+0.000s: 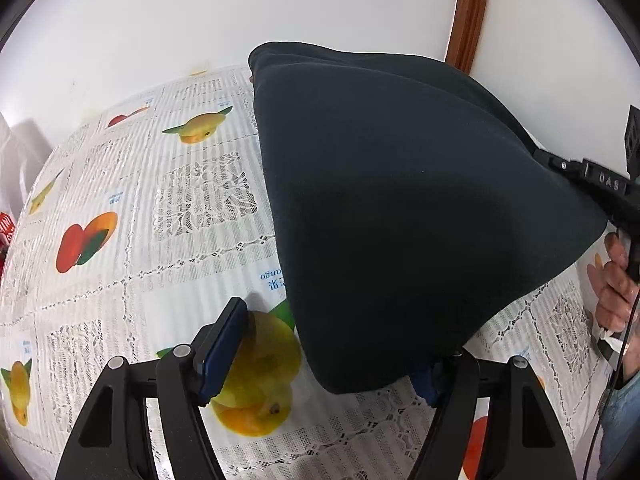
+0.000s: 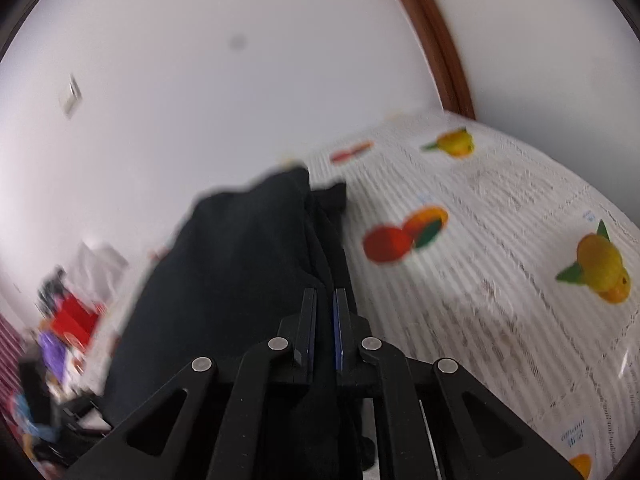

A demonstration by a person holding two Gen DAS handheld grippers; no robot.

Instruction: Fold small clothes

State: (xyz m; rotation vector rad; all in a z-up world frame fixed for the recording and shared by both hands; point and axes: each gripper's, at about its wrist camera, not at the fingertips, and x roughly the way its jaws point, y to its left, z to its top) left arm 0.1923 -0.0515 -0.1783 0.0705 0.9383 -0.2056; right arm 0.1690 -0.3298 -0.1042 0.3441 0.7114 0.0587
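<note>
A dark navy garment [image 1: 400, 208] hangs lifted above the table, stretched toward the right. My left gripper [image 1: 332, 356] is open; its left finger [image 1: 224, 348] is bare and the right finger is hidden under the cloth's lower edge. My right gripper [image 2: 325, 320] is shut on the garment [image 2: 240, 280], pinching an edge between its blue pads. That gripper also shows in the left wrist view [image 1: 592, 184], gripping the cloth's right corner, with a hand below it.
The table carries a white lace cloth with printed fruit [image 1: 120, 200] and stands against a white wall. A brown wooden frame [image 1: 468, 12] runs up the wall. Red and purple clutter [image 2: 68, 332] lies at the far left, blurred.
</note>
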